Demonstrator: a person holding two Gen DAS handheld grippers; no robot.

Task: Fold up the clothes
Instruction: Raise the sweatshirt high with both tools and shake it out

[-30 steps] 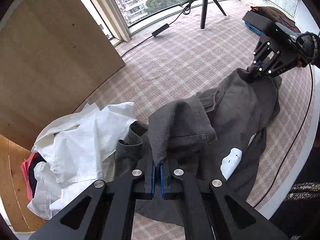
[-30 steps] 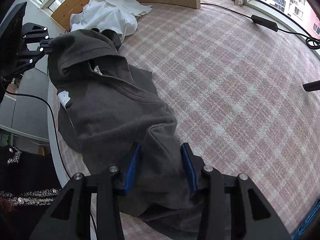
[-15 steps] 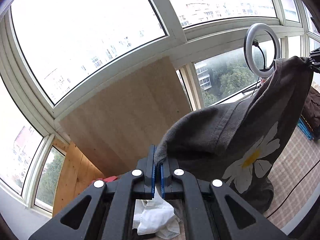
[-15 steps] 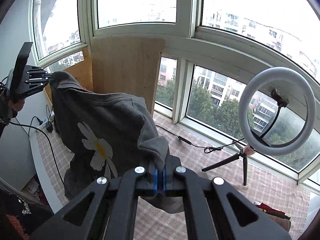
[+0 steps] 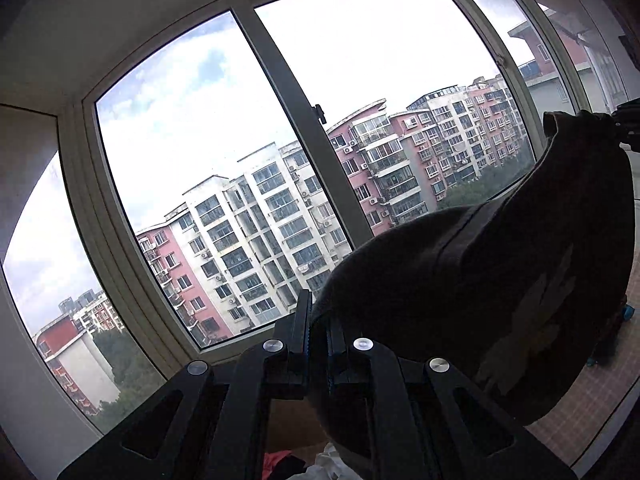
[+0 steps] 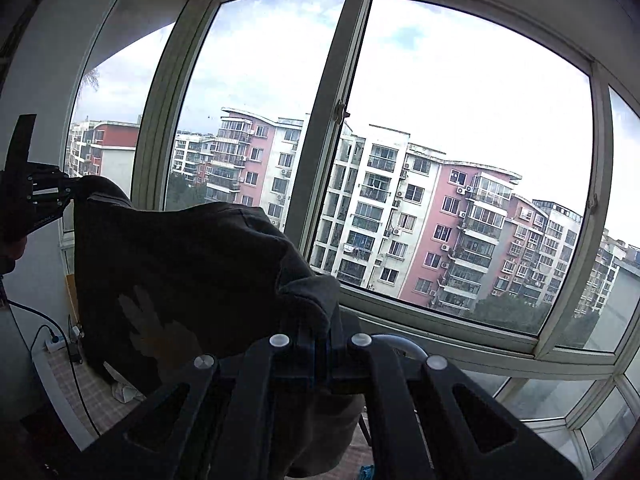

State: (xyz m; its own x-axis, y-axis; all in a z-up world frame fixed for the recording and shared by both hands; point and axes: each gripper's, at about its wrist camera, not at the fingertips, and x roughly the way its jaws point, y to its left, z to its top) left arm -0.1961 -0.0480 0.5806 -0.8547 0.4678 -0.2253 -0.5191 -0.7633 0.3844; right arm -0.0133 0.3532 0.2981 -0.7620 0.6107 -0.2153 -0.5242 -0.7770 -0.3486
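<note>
Hanging in the air between the two grippers, the dark grey cotton sweatshirt with a pale flower print (image 5: 500, 288) stretches across in front of the large white-framed window (image 5: 304, 120). The left gripper (image 5: 319, 334) pinches one edge of the sweatshirt at 6 o'clock in its own view; its jaws have just been easing apart a little, yet the cloth sits between the pads, which press on it. The cloth runs from there up towards 3 o'clock, where the right gripper (image 5: 628, 128) shows at the frame edge. In the right wrist view the right gripper (image 6: 320, 354) is clamped fully closed on another fold of the sweatshirt (image 6: 192, 264) at 6 o'clock, and the garment spans to 9 o'clock, where the left gripper (image 6: 74, 194) grips it. Pink and white apartment blocks (image 6: 420, 216) stand beyond the glass. A pink checked floor covering (image 5: 592, 396) lies at 4 o'clock below the hanging cloth.
</note>
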